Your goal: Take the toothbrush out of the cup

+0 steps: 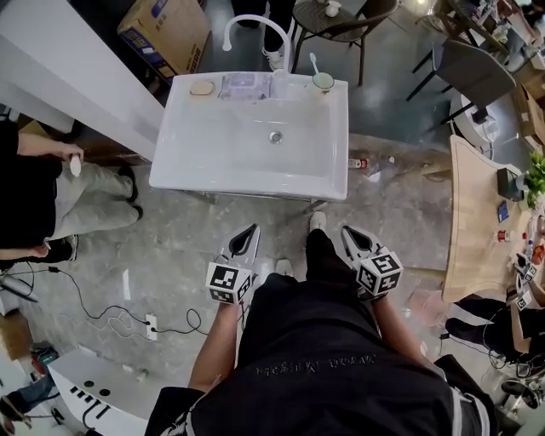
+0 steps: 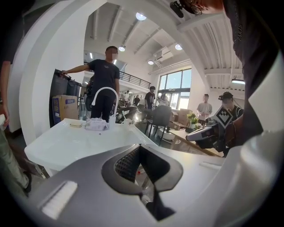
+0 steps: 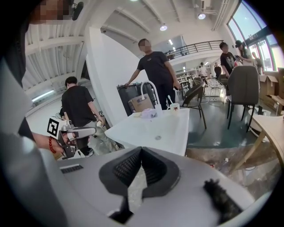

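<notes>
The person wears a black top [image 1: 332,358] with faint pale lettering [image 1: 317,364] across it, black trousers [image 1: 320,260] and white shoes [image 1: 317,221]. A red bead bracelet [image 3: 52,145] circles one wrist. The left gripper [image 1: 248,233] and right gripper [image 1: 350,235] have pale grey pointed shells with black ribbed pads [image 2: 126,162] inside. Each carries a cube [image 1: 228,283] with black-and-white square markers.

White sink [image 1: 197,167], curved faucet [image 1: 256,18], cardboard box [image 1: 167,31], grey chair [image 1: 479,71]
</notes>
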Available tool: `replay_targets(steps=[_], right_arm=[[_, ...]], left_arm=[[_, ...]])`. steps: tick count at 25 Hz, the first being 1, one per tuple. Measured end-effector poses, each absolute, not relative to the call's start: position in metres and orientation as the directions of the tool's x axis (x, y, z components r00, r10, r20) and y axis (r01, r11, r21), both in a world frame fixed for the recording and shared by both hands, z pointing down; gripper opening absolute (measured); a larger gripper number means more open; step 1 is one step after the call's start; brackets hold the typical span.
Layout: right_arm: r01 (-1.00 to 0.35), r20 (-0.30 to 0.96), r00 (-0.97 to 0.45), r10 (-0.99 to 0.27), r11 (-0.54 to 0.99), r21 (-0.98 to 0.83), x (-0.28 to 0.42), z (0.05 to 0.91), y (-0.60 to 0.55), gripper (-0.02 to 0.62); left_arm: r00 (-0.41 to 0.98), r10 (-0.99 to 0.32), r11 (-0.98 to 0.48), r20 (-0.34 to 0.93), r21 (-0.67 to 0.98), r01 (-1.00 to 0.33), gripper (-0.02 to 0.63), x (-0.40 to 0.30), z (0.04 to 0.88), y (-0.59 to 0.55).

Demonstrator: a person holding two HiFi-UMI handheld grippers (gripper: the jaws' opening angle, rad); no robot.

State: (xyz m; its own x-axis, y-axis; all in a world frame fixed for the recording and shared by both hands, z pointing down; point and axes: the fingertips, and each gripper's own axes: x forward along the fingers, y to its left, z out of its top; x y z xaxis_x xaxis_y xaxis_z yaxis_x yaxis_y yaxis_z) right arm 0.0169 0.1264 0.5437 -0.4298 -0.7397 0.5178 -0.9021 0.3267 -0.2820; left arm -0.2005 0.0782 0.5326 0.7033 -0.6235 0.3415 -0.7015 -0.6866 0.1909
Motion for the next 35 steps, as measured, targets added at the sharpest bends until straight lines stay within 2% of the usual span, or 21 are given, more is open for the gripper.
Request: replay_targets(steps=[7, 22, 35], right_arm=[[-0.886, 0.506, -0.464, -0.727, 0.373, -0.276, 0.049, 0.55, 0.071, 0.012], [-0.874, 0.493, -0.487, -0.721, 0.402, -0.274, 0.152, 0.552, -0.042, 0.012], [-0.829, 0.466, -0.559, -0.685, 0.47, -0.303, 0.198, 0.555, -0.111, 0.012]], left_arm=[[0.661, -0.659, -0.643, 0.359, 0.187, -0.743, 0.006, -0.181, 0.53, 0.034], [0.625, -0.685, -0.61, 0.375, 0.176, -0.773, 0.006, -0.095, 0.512, -0.062], [0.583, -0.716, -0.575, 0.384, 0.148, -0.805, 0.006, -0.042, 0.505, -0.115]])
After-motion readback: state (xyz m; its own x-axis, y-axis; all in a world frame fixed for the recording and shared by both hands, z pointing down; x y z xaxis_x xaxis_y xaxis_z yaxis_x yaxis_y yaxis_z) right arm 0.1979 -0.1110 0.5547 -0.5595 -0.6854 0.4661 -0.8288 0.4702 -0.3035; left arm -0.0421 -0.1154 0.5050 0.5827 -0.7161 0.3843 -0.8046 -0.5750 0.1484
